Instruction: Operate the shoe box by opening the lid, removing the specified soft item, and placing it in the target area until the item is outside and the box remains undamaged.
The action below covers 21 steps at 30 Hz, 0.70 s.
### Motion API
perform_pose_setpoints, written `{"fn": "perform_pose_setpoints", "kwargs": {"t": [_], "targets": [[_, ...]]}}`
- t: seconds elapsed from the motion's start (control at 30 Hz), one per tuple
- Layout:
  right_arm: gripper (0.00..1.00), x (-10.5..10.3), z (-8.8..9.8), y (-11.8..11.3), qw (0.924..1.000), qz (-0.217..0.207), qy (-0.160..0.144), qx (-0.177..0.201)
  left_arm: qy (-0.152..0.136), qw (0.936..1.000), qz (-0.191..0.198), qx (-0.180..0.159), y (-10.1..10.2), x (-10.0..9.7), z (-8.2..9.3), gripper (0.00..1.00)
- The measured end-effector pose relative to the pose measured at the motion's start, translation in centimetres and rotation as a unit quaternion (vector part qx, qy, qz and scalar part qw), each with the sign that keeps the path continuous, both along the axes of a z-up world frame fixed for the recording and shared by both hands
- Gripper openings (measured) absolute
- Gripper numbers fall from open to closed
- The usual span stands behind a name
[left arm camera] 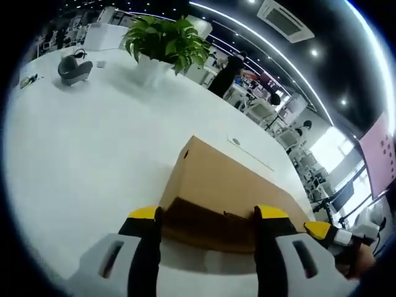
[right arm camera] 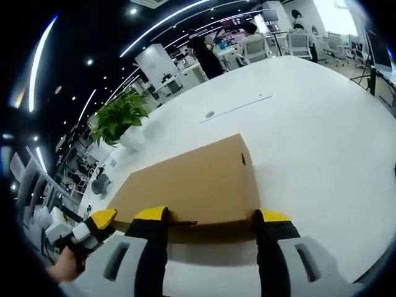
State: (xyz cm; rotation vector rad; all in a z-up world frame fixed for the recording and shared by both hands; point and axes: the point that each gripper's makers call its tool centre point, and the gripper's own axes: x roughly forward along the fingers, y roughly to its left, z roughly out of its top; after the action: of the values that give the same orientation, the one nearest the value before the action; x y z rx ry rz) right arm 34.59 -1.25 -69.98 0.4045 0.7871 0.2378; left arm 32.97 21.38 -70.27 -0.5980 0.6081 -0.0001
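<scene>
In the left gripper view, the left gripper (left arm camera: 209, 218) stands with its jaws spread wide, nothing between them but the near edge of the shoe box (left arm camera: 226, 185). The brown cardboard box lies closed on the white table (left arm camera: 80, 161), just ahead of the yellow jaw tips. Well beyond the left jaw sit a grey object (left arm camera: 74, 69) and a potted plant (left arm camera: 164, 43). To the right of the right jaw, the yellow tip of the right gripper (left arm camera: 328, 233) comes in.

In the right gripper view, the left gripper (right arm camera: 93, 226) shows just left of the left jaw, with a hand (right arm camera: 62, 267) below it. The right gripper (right arm camera: 210, 218) also gapes wide, holding nothing, its tips at the box's (right arm camera: 192, 182) near edge, lid still down. The plant (right arm camera: 117, 117) stands far ahead to the left, across the table (right arm camera: 315, 130).
</scene>
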Motion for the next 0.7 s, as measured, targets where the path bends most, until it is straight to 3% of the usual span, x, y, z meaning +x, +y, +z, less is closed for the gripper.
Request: {"fn": "perform_pose_setpoints", "kwargs": {"t": [0.47, 0.7], "targets": [[0.51, 0.9, 2.9, 0.2, 0.9992, 0.005, -0.030, -0.027, -0.021, 0.9997, 0.004, 0.013, 0.4, 0.7, 2.4, 0.59], [0.51, 0.8, 2.6, 0.1, 0.9993, 0.007, -0.027, -0.025, -0.023, 0.9996, 0.004, 0.016, 0.6, 0.7, 2.4, 0.59]]}}
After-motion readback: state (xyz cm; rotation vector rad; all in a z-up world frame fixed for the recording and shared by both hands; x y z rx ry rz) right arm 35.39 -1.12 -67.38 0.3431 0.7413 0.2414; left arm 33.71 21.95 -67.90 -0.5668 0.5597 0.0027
